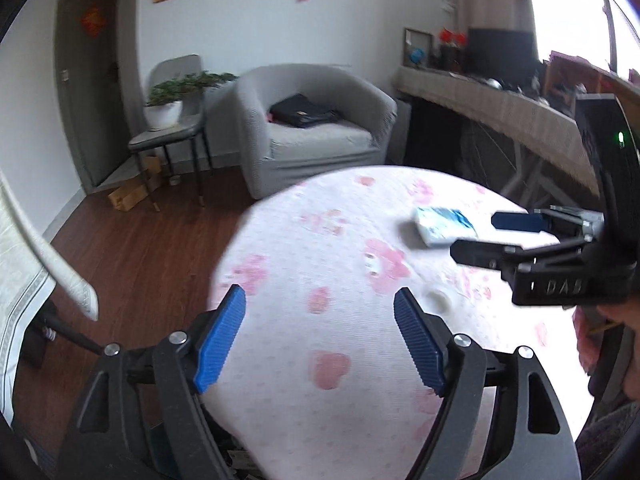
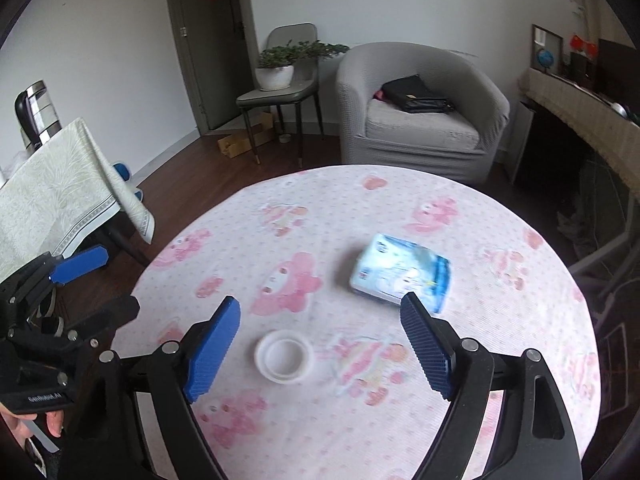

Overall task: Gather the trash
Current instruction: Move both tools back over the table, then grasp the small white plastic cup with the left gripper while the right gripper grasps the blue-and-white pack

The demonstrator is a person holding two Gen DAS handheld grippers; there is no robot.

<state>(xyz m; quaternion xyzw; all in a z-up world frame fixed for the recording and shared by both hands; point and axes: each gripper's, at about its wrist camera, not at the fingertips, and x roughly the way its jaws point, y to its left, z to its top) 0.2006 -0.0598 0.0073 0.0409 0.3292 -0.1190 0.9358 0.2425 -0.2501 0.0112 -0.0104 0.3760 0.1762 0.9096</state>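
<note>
both the left gripper [image 1: 320,344] and right gripper [image 2: 320,344] gape wide, empty, over the round pink-patterned table [image 2: 500,320]; white tape ring [image 2: 285,355] at centre, blue-white soft packet [image 2: 400,274] at one o'clock.

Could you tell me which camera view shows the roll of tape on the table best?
The right wrist view: the roll of tape lies whole and near, its ring and hollow centre clear. The left wrist view shows only a small blurred white shape on the tablecloth.
</note>
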